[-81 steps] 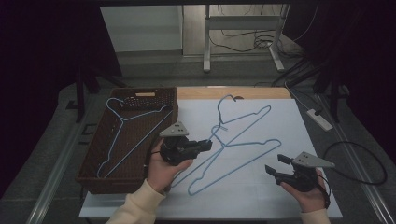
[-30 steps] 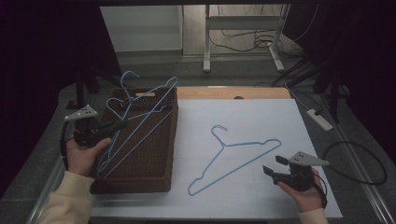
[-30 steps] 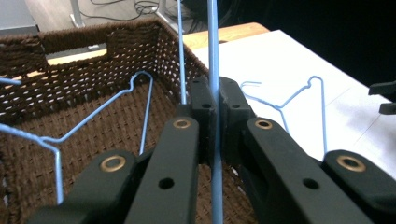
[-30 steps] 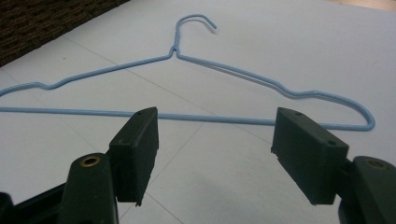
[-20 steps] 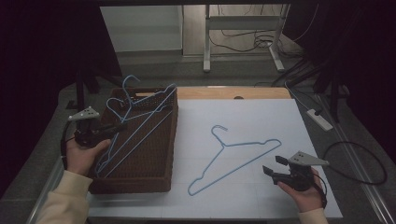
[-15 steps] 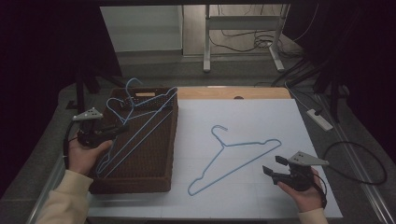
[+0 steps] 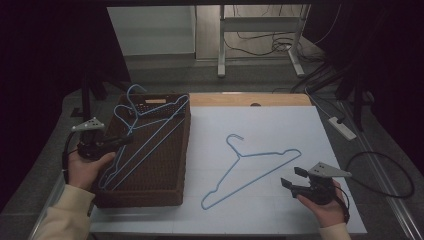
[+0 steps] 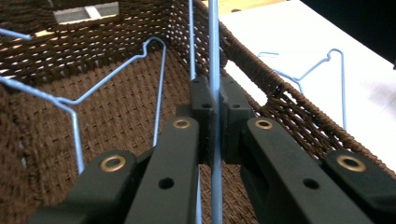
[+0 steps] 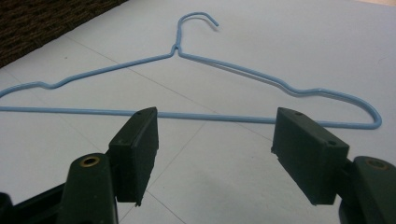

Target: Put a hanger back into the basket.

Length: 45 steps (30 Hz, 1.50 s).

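CHANGE: left gripper (image 7: 117,142), clamped on a blue wire hanger (image 8: 213,56), has carried it off the white surface (image 7: 280,130) into the brown woven basket (image 7: 150,192) | REMAINING: second blue wire hanger (image 7: 252,167) on surface | right gripper (image 9: 215,154) jaws apart, just short of it | NEXT: likely release.

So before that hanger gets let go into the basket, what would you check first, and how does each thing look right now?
1. Left gripper shut on the held hanger: ok, the wire is pinched between its pads.
2. Held hanger over the basket: ok, though its far end leans on the back rim.
3. Held hanger lying flat inside: not ok, it is tilted.
4. Tangle with the hanger already in the basket: cannot tell, the wires cross.
5. Right gripper open and empty: ok.
6. Last hanger free on the white sheet, in front of the right gripper: ok.
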Motion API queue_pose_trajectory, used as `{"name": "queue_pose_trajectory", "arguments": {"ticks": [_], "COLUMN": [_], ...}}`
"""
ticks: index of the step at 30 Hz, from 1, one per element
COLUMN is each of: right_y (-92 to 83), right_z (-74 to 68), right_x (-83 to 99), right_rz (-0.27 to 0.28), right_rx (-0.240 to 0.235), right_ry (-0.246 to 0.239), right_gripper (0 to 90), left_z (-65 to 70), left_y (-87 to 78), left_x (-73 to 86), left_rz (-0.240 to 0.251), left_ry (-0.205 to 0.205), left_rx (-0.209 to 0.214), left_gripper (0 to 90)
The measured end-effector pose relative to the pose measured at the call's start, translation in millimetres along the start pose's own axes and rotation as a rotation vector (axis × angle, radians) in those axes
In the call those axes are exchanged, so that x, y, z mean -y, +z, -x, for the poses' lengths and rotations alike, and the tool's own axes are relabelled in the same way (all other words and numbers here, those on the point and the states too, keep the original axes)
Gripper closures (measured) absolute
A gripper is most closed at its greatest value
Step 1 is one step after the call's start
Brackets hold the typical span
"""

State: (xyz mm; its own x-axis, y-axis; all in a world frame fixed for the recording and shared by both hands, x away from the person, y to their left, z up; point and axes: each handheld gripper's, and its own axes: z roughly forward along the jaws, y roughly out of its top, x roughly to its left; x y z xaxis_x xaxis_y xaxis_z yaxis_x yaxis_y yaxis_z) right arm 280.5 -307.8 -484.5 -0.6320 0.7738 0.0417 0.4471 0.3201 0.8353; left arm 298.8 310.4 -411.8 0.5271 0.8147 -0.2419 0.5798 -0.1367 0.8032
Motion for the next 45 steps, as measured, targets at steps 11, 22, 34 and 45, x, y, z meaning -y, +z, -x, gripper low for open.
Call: {"name": "queue_pose_trajectory", "arguments": {"ticks": [11, 22, 34, 45], "right_y": [0.7, 2.1, 3.8, 4.1], "right_z": [0.1, 0.3, -2.8, -2.6], "right_x": [0.2, 1.0, -0.6, 0.1], "right_rz": [-0.009, -0.021, -0.022, -0.026], "right_rx": [-0.002, -0.006, -0.010, -0.009], "right_ry": [-0.001, 0.001, -0.018, -0.018], "right_gripper": [32.3, 32.2, 32.2, 32.0], "left_z": [-5.6, -7.5, -16.0, -22.6], "left_y": [-1.7, 25.2, 42.0, 48.3], "left_x": [9.3, 14.3, 17.7, 19.5], "left_rz": [-0.024, -0.115, -0.201, -0.284], "left_ry": [-0.008, -0.011, -0.041, -0.046], "left_rx": [-0.014, 0.002, -0.105, -0.250], "left_gripper": [86.3, 86.2, 86.0, 85.6]}}
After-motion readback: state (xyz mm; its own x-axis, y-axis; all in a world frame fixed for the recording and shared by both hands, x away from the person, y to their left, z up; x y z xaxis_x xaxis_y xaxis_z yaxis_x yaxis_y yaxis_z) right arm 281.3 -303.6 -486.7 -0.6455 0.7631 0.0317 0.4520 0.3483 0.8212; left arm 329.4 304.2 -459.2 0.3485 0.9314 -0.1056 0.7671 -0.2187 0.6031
